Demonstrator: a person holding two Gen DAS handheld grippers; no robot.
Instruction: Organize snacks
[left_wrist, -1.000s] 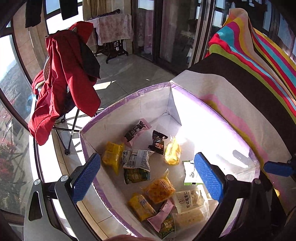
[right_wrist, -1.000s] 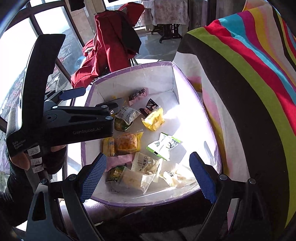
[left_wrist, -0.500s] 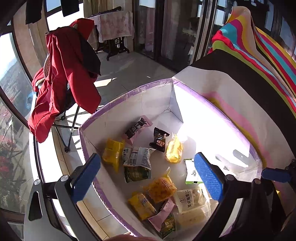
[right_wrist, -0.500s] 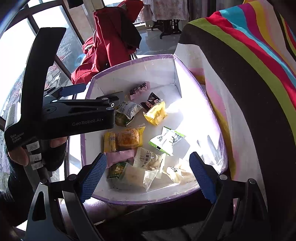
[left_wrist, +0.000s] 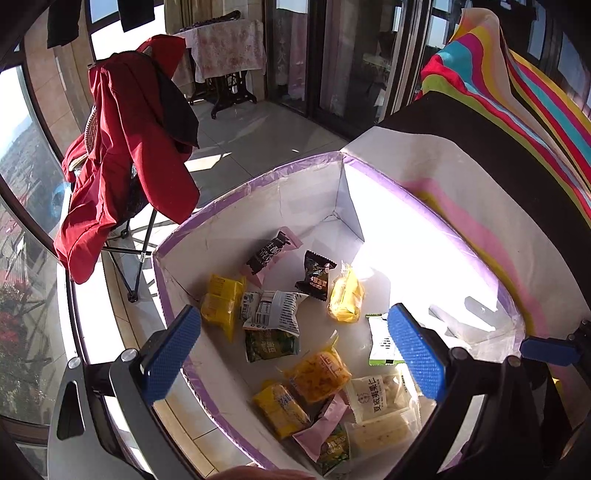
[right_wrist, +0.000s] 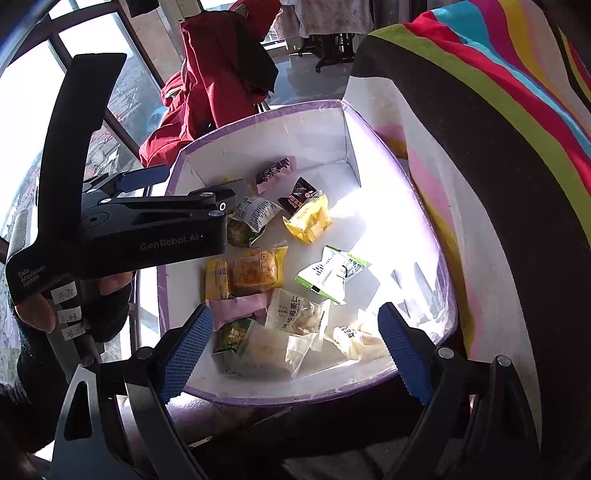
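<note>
Right wrist view: my right gripper (right_wrist: 295, 349), jaws apart and empty, hovers lower-centre above the snack box (right_wrist: 258, 127), next needing a packet chosen.

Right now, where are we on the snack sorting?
Done: a dozen or so snack packets already lie loose in the white box, among them a green-and-white packet. In hand: nothing; the left gripper and right gripper both hover open above the box. Left: the packets are mixed, not grouped; no snacks show outside the box.
</note>
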